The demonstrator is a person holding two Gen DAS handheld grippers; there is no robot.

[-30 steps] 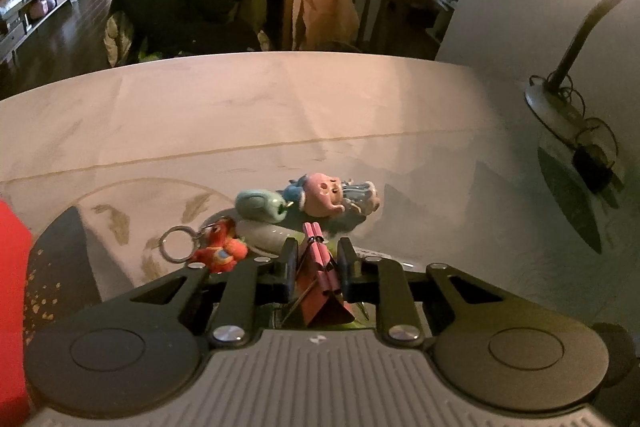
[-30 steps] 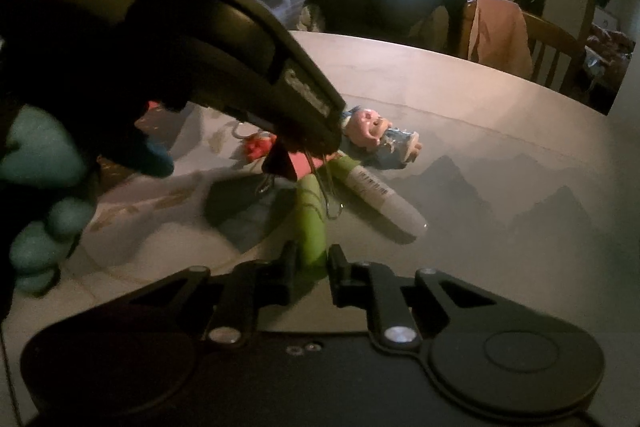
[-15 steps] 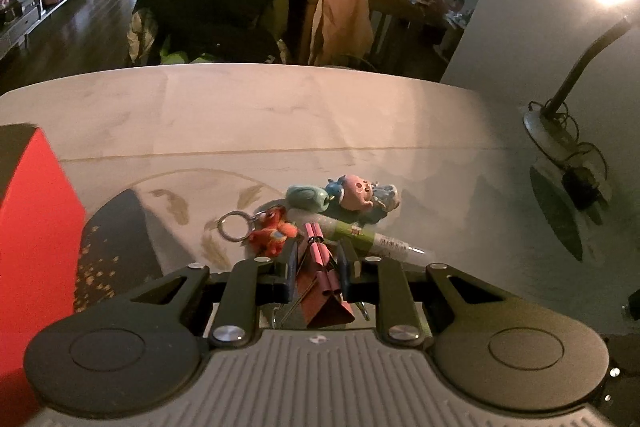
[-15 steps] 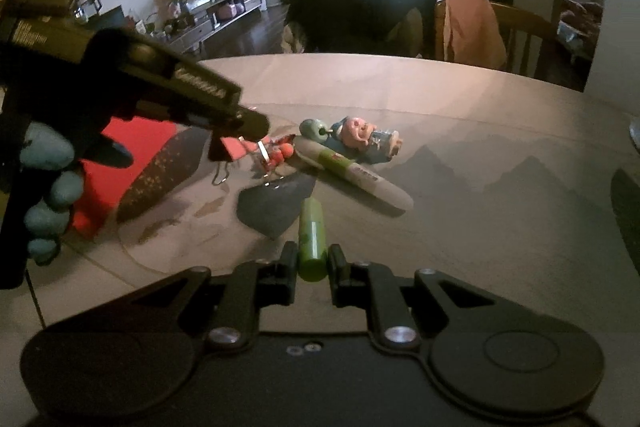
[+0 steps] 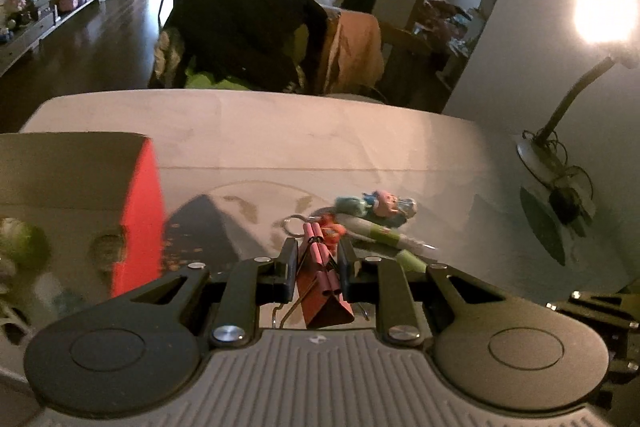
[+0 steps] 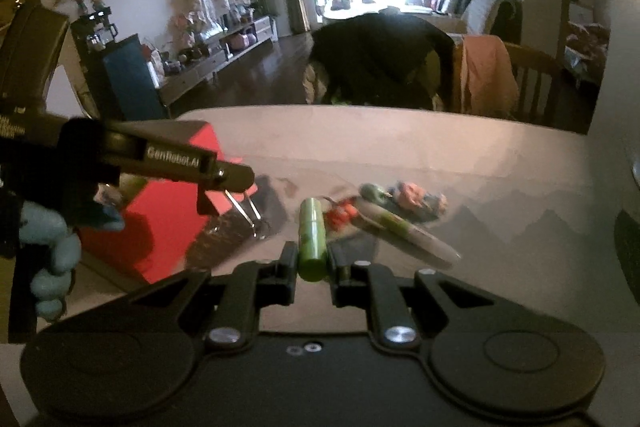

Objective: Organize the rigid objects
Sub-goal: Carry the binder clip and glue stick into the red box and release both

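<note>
My left gripper is shut on a red binder clip, held above the table; it also shows in the right wrist view with the clip's wire handles hanging down. My right gripper is shut on a green cylindrical tube, lifted off the table. A red open box stands at the left. On the table lie a white-and-green pen, an orange keyring charm, a teal charm and a pink pig figure.
The pale table has a lamp base with cables at the right. Chairs draped with a black coat and an orange cloth stand behind the far edge. Small objects lie blurred inside the box.
Both grippers have risen and drawn back from the pile with their objects. The left one has swung left, so the red box now fills its left side.
</note>
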